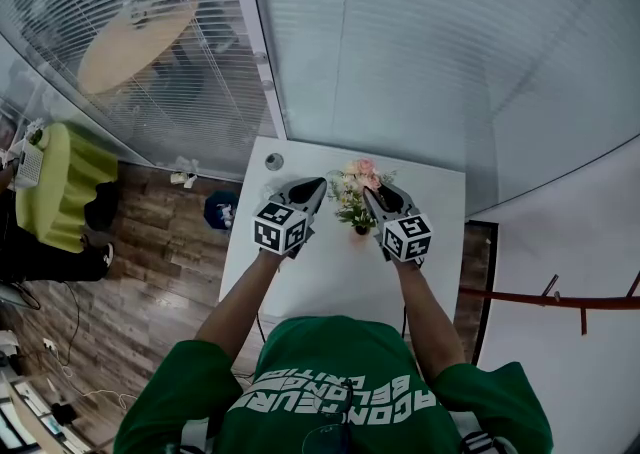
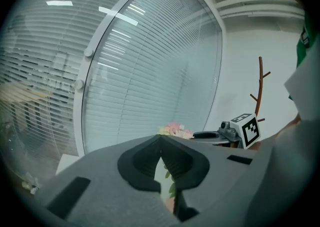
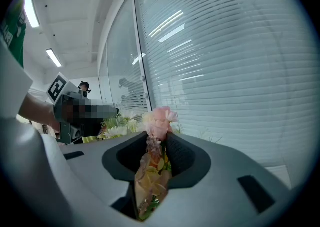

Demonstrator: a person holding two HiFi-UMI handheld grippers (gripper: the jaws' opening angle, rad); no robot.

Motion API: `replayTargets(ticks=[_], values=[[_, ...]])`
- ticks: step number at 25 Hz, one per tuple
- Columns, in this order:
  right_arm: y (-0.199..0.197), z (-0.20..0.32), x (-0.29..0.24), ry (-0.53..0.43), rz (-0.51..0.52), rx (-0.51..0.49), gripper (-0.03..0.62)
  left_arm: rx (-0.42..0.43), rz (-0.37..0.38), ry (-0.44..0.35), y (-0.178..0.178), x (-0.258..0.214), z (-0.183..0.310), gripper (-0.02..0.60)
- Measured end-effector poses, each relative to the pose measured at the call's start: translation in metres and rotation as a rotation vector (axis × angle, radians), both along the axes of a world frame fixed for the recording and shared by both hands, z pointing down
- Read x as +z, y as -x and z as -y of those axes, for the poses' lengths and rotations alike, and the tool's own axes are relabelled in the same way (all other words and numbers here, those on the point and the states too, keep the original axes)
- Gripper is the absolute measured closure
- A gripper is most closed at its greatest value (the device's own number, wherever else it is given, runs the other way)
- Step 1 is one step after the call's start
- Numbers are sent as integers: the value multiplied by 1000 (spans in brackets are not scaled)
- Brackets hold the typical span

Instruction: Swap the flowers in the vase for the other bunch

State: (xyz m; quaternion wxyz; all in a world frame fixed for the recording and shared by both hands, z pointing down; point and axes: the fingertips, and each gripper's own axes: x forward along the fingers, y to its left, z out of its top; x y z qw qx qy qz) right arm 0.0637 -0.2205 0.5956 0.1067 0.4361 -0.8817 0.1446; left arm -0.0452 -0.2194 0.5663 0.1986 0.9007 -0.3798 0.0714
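Clamping a bunch of pink and cream flowers point(image 3: 159, 117) by its stems, the right gripper point(image 3: 157, 140) is keeping its jaws only partly closed. The pads are pressing on the bundle from both sides. The pink blooms are standing up just past the fingertips, and the yellowish lower stems are trailing back through the gap towards the camera.

In the head view this bunch point(image 1: 365, 168) is sitting at the tip of the right gripper point(image 1: 373, 193), above the far part of the white rectangular table point(image 1: 300, 277). Just beside it, a bunch of white daisy-like flowers with green leaves point(image 1: 349, 206) is standing in a small dark vase point(image 1: 360, 230).

The left gripper point(image 1: 320, 185) is hovering on the other side of the vase, its jaws point(image 2: 161, 139) pressed together with nothing between them. The flowers are lying beyond its tips.
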Motion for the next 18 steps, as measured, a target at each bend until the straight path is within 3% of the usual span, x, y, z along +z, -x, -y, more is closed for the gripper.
replayTargets(ticks=[10, 18], values=[[4, -7, -4, 0, -14, -21, 476, 2, -3, 4, -1, -4, -4, 574], [0, -6, -4, 8, -10, -14, 414, -14, 0, 6, -2, 0, -3, 574]])
